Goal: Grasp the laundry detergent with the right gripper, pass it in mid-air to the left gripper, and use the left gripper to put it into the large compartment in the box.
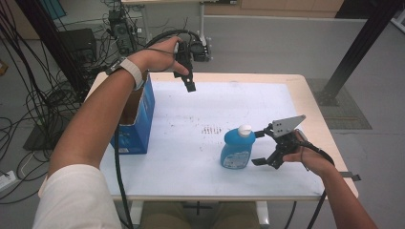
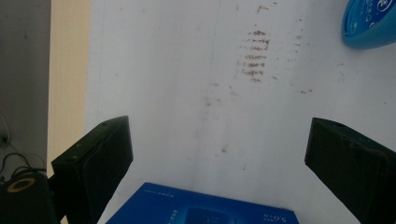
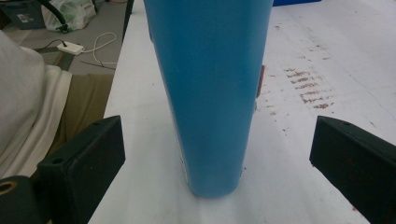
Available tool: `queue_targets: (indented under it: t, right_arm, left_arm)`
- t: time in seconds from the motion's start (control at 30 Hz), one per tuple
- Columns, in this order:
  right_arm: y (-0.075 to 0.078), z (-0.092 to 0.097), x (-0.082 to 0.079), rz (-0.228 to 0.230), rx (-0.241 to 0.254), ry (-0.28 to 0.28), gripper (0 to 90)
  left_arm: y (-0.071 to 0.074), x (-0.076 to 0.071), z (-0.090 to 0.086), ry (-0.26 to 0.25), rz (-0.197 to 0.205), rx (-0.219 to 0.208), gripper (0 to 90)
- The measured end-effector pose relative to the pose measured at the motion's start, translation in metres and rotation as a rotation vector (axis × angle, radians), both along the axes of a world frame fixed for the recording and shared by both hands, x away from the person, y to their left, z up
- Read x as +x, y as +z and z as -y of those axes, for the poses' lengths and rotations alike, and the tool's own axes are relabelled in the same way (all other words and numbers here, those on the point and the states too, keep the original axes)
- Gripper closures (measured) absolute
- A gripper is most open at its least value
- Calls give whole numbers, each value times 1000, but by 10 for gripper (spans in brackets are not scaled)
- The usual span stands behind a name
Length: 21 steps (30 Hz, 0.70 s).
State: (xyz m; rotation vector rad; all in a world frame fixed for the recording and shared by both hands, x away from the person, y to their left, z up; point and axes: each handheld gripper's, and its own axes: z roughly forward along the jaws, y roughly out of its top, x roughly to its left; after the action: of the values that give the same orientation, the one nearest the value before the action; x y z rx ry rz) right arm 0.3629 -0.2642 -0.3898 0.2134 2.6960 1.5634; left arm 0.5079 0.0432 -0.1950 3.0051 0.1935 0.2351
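A blue bottle (image 1: pixel 237 149) with a white cap stands upright on the white table cover (image 1: pixel 191 167), right of the middle. My right gripper (image 1: pixel 259 148) is open just to its right, one jaw on each side of the bottle's body without touching. In the right gripper view the bottle (image 3: pixel 210 93) rises between the wide-apart jaws of that gripper (image 3: pixel 217 144). My left gripper (image 1: pixel 190 86) hangs above the table's far edge, pointing down. Its own view shows this gripper (image 2: pixel 219 140) open and holding nothing, with the bottle (image 2: pixel 371 23) far off at the top right.
An open blue box (image 1: pixel 136 119) stands at the table's left edge, and its top (image 2: pixel 205 207) lies below the left jaws. Brown smudges (image 1: pixel 212 129) mark the cover near the middle. Cables (image 1: pixel 28 95) trail on the floor at left; a black post (image 1: pixel 356 50) stands at right.
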Motion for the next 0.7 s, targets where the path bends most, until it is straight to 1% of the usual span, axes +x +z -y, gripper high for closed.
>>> queue_targets:
  t: [0.2,0.37,0.7]
  right_arm:
    - [-1,-1,0,1,12,-6,32]
    - [-1,-3,0,11,23,-3,32]
    - [-4,-4,0,6,32,-8,32]
  left_arm:
    - [-1,0,0,1,-1,7,81]
    - [-1,0,0,1,-1,9,81]
    - [-2,0,-1,3,0,8,80]
